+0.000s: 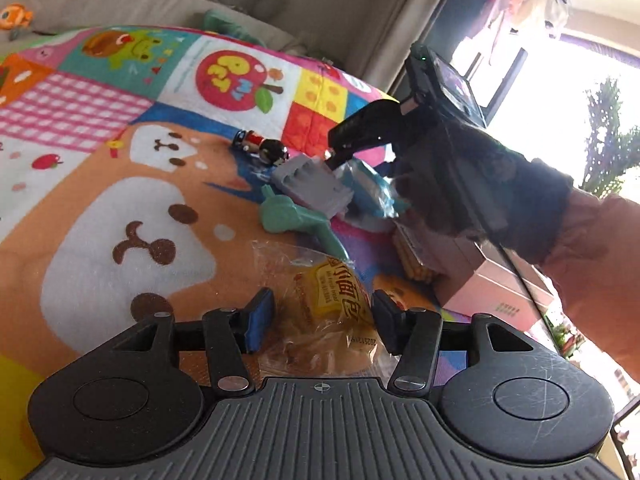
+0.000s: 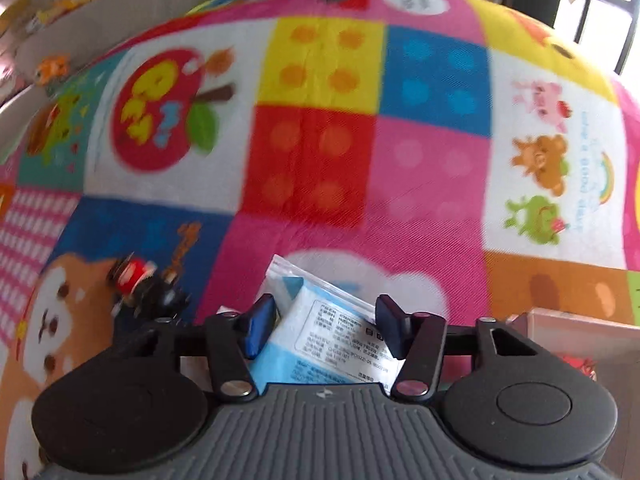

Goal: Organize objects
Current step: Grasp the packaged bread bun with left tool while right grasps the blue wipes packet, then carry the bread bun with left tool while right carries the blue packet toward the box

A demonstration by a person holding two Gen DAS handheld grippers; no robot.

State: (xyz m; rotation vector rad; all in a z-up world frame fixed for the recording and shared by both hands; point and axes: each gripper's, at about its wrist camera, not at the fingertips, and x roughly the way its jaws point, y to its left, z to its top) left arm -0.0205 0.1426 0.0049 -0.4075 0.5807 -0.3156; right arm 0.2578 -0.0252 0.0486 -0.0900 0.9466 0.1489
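Black and ribbed, the left tool (image 1: 322, 322) fills the near edge of its own view, its two pads pressed against a clear-wrapped bread bun with a yellow label (image 1: 326, 308), so it is holding that packet just above the colourful patchwork blanket (image 1: 100, 208). That blanket, printed with dogs, apples and brick squares, spreads under everything in both views. Only the left view shows the person's dark fuzzy glove (image 1: 480, 184) and pink sleeve (image 1: 592, 264) at the right, carrying the right tool (image 1: 340, 148) down onto the far pile; from here its fingers are seen side-on and how far apart they stand cannot be told. Near right sits a pink box (image 1: 496, 292) with a corn cob (image 1: 412, 260) against it, both scarcely visible in the other view. The pile itself holds a grey ridged plastic piece (image 1: 312, 184), a teal plastic toy (image 1: 288, 216) and a small figure with a black head (image 1: 260, 148) to the far left. The right view, blurred, shows what the left hides: a blue-and-white tissue pack (image 2: 320, 332) lies between the right tool's fingers (image 2: 260, 328), which stand at a middling gap around it; whether the pads press it is unclear.
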